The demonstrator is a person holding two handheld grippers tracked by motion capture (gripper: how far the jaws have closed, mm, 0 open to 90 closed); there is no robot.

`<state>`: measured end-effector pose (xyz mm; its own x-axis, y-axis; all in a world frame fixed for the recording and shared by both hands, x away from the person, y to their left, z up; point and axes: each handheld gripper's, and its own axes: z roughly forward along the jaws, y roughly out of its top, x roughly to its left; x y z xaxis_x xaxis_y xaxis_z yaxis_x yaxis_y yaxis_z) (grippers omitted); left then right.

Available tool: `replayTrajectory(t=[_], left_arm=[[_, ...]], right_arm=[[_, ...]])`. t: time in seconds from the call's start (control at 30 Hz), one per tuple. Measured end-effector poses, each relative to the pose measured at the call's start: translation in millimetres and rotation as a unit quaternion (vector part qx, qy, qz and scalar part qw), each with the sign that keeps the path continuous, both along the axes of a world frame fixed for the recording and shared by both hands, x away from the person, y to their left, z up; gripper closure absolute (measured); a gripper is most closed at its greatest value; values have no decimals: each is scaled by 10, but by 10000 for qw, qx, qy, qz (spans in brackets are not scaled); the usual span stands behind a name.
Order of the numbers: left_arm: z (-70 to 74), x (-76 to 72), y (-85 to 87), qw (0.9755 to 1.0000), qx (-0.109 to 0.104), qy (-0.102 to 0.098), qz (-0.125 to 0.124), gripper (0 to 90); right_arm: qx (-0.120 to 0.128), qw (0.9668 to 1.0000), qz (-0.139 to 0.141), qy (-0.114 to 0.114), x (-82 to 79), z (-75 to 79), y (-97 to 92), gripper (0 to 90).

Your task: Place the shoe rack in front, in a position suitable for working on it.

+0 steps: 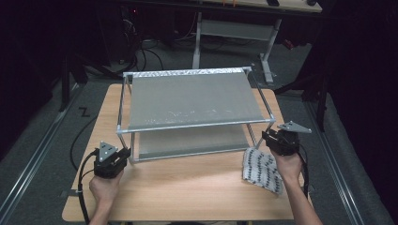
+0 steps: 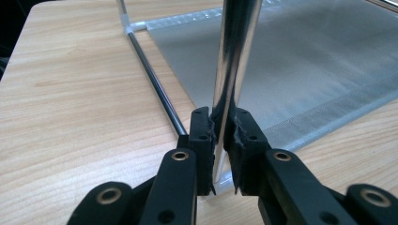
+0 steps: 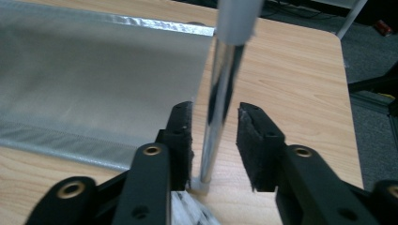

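Chromed steel tubing formed the two-tier rack [image 1: 263, 101] standing on the wooden table [image 1: 187, 187], each tier spanned by grey mesh fabric. The front left leg [image 2: 232, 70] was seen clamped between the pads of the left gripper [image 1: 123, 157], whose jaws were pressed shut on the tube just above the tabletop. The front right leg [image 3: 218, 117] was bracketed by the right gripper [image 1: 264, 137] but not yet gripped: its jaws stood partly apart, with a gap visible on either side of the tube. A patterned black-and-white cloth [image 1: 260, 169] lay on the table just beneath the right hand [image 1: 288, 164], untouched. The work was judged to be at its early stage; one leg was secured, the second remained to be closed upon, and any lifting or shifting of the rack was still to be done. Both forearms were extended forward from the near edge, the grippers held low and roughly level, each pointed at its own front corner of the rack
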<state>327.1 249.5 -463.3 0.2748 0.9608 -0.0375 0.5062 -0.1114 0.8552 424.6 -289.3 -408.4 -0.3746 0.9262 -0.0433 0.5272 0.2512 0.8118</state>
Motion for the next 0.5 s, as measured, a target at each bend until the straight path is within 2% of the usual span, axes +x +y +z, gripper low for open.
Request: replayTrajectory(t=[0.17,0.37,0.5], left_arm=[[-9,51,19,10000,6,66,31,806],[1,108,40,9999,43,102,84,808],[5,187,84,9997,25,126,217,808]], right_arm=[[-114,9999,-18,-45,55,-18,63,789],[-39,10000,9,-24,90,-18,66,806],[7,10000,54,-22,100,-22,96,808]])
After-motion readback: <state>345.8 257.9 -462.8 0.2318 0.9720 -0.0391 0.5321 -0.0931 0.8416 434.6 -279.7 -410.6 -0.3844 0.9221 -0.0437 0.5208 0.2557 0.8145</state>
